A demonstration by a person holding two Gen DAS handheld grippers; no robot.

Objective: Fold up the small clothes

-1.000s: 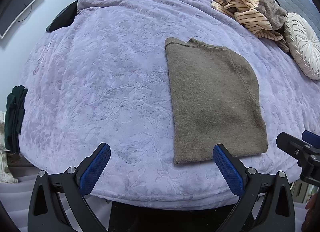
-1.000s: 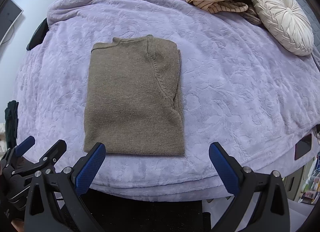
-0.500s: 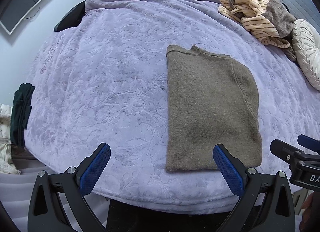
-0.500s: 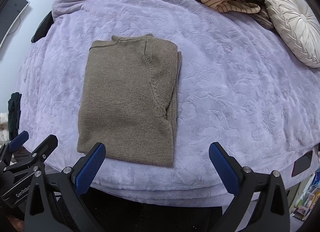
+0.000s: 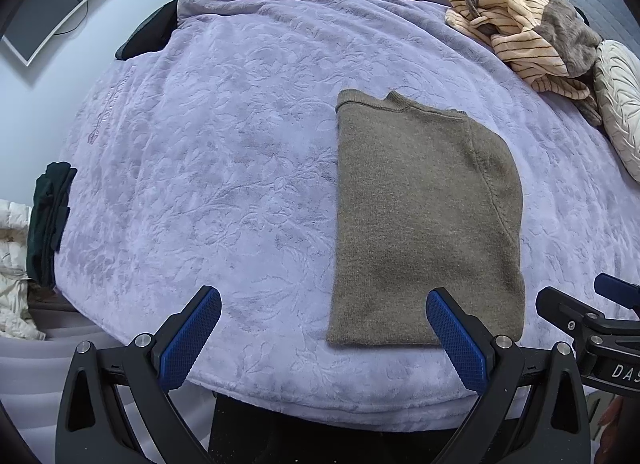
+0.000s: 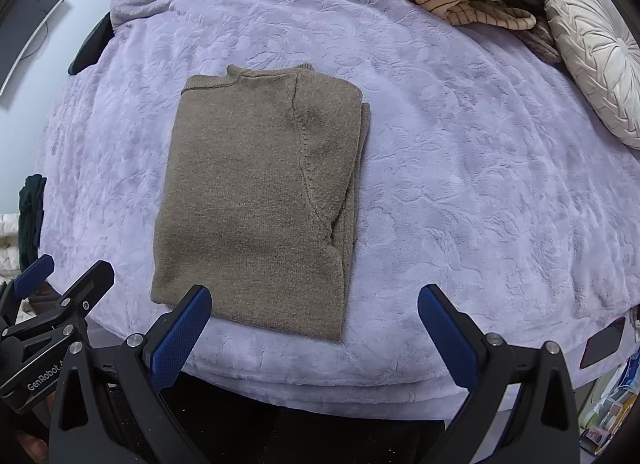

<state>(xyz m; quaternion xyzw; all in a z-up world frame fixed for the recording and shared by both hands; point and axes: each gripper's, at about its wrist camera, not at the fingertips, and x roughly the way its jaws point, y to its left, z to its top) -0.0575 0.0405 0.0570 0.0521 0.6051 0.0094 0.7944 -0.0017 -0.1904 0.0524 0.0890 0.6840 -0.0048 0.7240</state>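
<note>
Closer to the brown sweater (image 5: 424, 220) than 1 s ago, both cameras raised so more of the near bed edge shows; garment itself unmoved. Left gripper (image 5: 322, 334) spread wide, grasping nothing, its right pad over the sweater's near hem. Right gripper (image 6: 314, 328) likewise released and empty, left pad over the hem's near-left part. Folded into a flat rectangle, neckline at the far end, sleeve seam curving down the right side, lying on the lilac embossed bedspread (image 5: 208, 184) near its front edge. Readable: "GenRobot" on the left gripper's body in the right view, "DA" on the right gripper's body in the left view.
</note>
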